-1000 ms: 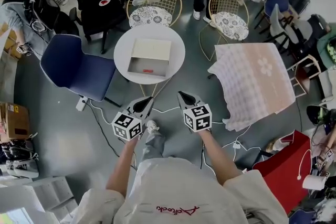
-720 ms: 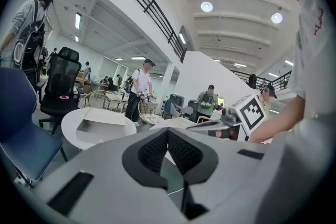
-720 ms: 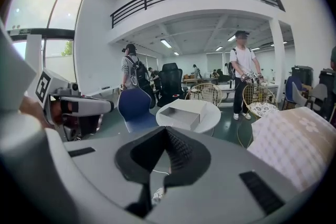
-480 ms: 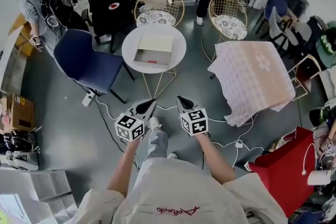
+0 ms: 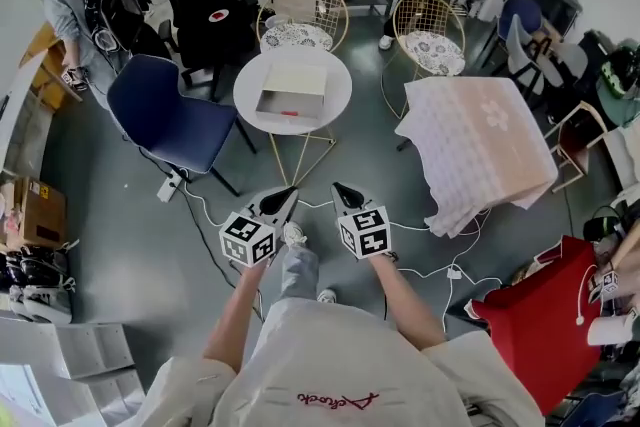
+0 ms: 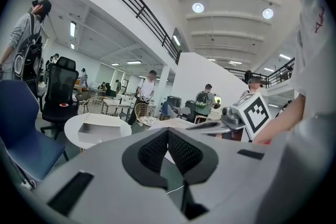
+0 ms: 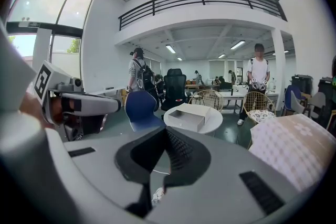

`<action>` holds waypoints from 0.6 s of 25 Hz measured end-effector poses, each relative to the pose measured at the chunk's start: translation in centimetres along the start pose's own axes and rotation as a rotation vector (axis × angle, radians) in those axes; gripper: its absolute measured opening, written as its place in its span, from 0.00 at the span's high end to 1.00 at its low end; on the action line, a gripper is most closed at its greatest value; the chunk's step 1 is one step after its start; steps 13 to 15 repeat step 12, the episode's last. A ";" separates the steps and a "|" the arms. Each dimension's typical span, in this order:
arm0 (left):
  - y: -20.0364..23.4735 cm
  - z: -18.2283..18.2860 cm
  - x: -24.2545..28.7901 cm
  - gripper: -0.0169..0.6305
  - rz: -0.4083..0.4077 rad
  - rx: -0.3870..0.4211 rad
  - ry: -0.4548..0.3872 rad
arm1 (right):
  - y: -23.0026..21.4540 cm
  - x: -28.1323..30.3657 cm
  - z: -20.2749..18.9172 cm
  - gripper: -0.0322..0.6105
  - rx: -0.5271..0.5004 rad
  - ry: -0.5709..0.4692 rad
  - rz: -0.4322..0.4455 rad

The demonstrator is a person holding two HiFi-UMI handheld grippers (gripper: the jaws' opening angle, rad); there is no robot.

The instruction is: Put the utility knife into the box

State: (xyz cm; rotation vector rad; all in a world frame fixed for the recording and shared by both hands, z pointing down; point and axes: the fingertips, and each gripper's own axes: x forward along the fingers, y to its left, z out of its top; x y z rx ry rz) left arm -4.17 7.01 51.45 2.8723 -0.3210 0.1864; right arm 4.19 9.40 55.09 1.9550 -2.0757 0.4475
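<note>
White round table [image 5: 342, 91] in the head view, box [image 5: 297, 78] on it, red sliver [image 5: 289, 113] inside. Probably the knife, so it looks done; next, just walk up and check. In its own view the left gripper [image 6: 168, 132] is closed, empty. Right gripper [image 7: 167, 136] view: same, pinched on nothing, knife too tiny to spot.
</note>
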 end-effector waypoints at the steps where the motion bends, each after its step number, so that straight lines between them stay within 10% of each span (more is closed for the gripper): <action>1: -0.1 0.1 -0.1 0.96 -0.002 0.002 -0.001 | 0.2 -0.1 0.1 0.93 -0.003 -0.001 0.000; 15: -0.8 -0.2 -1.0 0.96 -0.002 0.004 -0.013 | 1.1 -0.6 0.0 0.92 -0.040 0.002 0.002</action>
